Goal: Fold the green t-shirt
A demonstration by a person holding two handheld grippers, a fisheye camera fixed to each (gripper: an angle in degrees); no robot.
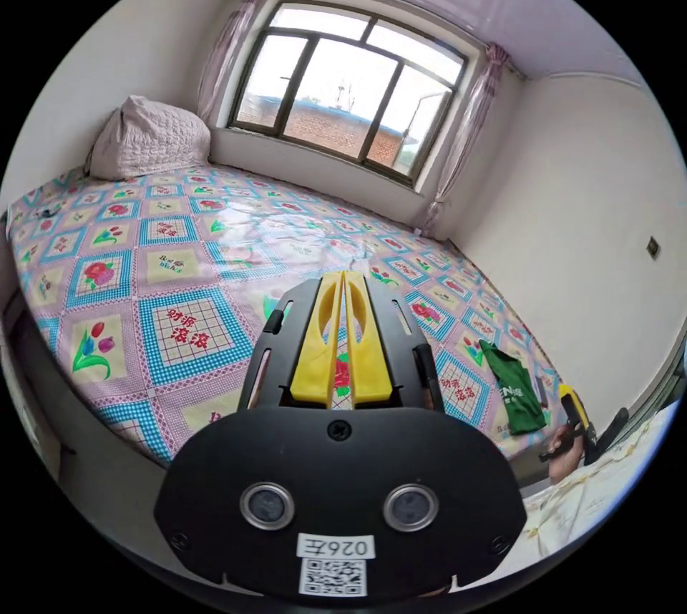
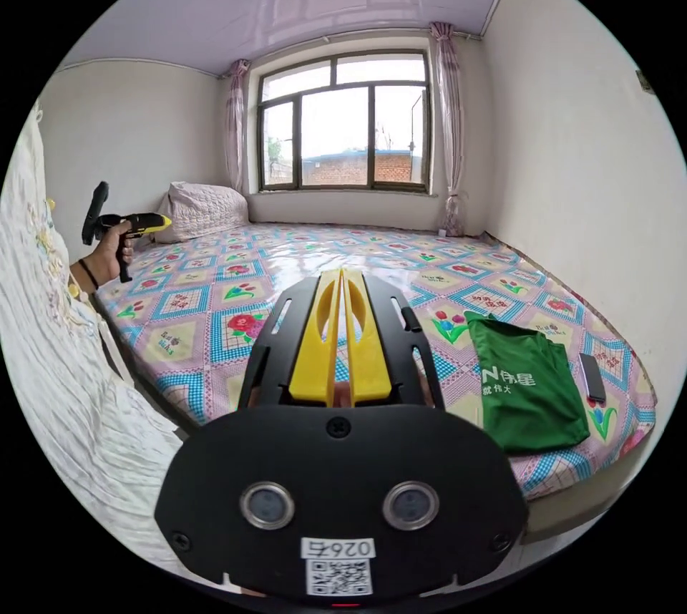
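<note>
Green and soft, the t-shirt (image 2: 529, 385) was seen folded flat near the bed (image 2: 300, 263) edge, beside a dark phone (image 2: 592, 378). It was judged light and limp, best pinched at a hem corner. Both the right tool (image 2: 342, 278) and left tool (image 1: 342, 278) were held together, empty, well apart from it.

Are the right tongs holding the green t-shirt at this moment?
No, in the right gripper view the right tongs are shut on nothing, and the green t-shirt lies folded on the bed, apart from them.

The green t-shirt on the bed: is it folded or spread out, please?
Folded: the green t-shirt lies as a compact rectangle on the bed, no sleeves showing.
</note>
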